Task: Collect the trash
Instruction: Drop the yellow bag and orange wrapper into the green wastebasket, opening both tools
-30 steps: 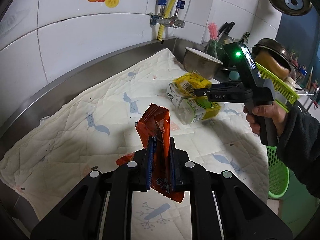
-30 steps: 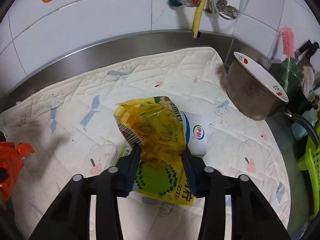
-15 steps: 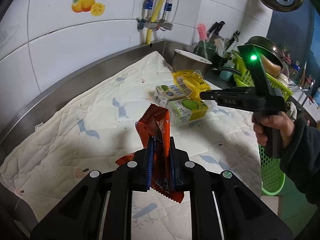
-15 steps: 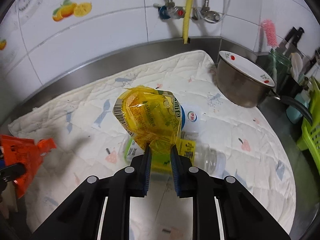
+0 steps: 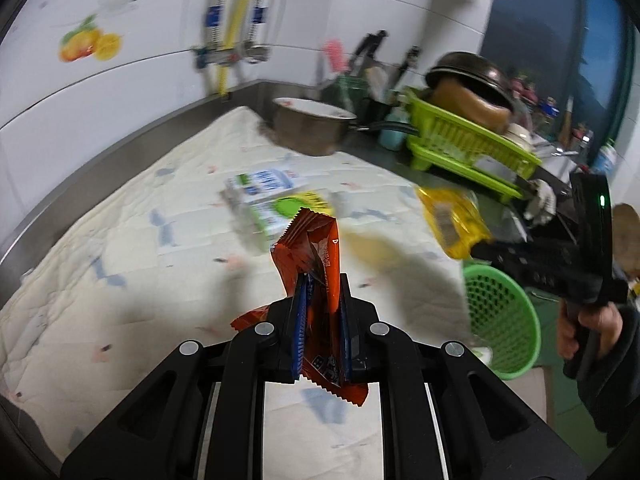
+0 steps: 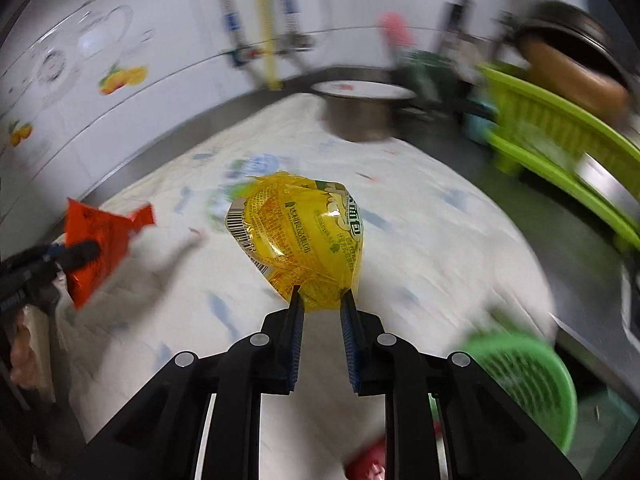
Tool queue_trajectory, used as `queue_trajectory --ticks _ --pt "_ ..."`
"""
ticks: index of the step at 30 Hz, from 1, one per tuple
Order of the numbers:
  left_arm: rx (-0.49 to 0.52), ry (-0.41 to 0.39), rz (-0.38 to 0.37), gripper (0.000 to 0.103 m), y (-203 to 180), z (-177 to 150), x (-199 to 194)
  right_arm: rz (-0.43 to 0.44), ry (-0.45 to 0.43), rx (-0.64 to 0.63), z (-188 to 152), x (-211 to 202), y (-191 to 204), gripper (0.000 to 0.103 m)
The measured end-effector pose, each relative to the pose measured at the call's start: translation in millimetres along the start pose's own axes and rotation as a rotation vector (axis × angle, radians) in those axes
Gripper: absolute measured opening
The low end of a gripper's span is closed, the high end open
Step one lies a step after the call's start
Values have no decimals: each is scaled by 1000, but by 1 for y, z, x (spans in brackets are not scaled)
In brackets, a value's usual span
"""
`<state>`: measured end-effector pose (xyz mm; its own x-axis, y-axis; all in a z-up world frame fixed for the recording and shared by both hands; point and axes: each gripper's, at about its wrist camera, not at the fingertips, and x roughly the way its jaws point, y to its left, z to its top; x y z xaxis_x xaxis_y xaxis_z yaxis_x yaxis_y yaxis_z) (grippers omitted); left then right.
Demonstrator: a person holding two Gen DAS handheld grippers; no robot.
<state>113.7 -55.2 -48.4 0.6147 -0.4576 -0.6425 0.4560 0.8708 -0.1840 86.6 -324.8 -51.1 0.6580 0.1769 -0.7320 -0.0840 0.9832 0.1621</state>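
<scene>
My left gripper (image 5: 322, 292) is shut on an orange snack wrapper (image 5: 316, 248) and holds it above the quilted cloth (image 5: 120, 264). My right gripper (image 6: 320, 300) is shut on a yellow plastic wrapper (image 6: 304, 236), lifted off the cloth; that wrapper also shows in the left wrist view (image 5: 452, 220), near the cloth's right edge. The orange wrapper shows at the left of the right wrist view (image 6: 100, 240). A green mesh bin (image 5: 500, 320) stands below the counter edge at the right, also in the right wrist view (image 6: 524, 376). A milk carton (image 5: 264, 184) and a green-labelled bottle (image 5: 288, 212) lie on the cloth.
A metal pot (image 5: 312, 128) stands at the back of the cloth. A green dish rack (image 5: 468, 140) with bowls is at the right. Taps and hoses (image 5: 228, 52) hang on the tiled wall. A steel counter rim (image 5: 80, 176) borders the cloth.
My right gripper has lifted the yellow wrapper off the carton and bottle and carried it right, toward the green bin. My left gripper still holds the orange wrapper and has swung right.
</scene>
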Motion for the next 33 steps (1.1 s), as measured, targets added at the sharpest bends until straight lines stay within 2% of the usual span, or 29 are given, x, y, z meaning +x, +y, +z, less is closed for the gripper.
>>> queue_trajectory --ticks 4,8,13,16,17,20,23,31,33 --pt "49 13 -60 13 -33 2 8 -120 38 87 -48 -26 -53 18" --pt "106 38 -124 13 -72 2 19 -199 101 186 -93 -36 -99 18" --pt "163 73 -205 13 -117 1 33 -253 152 297 -134 -37 -134 21" --pt "204 97 -243 13 -145 -1 44 -267 165 357 -154 -37 -151 27" --pt "215 107 -260 13 -154 -1 48 -266 168 370 -157 -36 -154 28" --pt "241 133 -294 13 -177 -4 60 -268 175 397 -166 -37 -160 42" --pt "266 165 -332 13 -203 -9 77 -277 163 405 -173 -45 -162 51" --pt "309 255 -376 14 -244 -22 117 -272 79 424 -173 -83 -161 61" --pt "312 277 -379 15 -251 -25 126 -270 62 421 -172 -92 -159 66"
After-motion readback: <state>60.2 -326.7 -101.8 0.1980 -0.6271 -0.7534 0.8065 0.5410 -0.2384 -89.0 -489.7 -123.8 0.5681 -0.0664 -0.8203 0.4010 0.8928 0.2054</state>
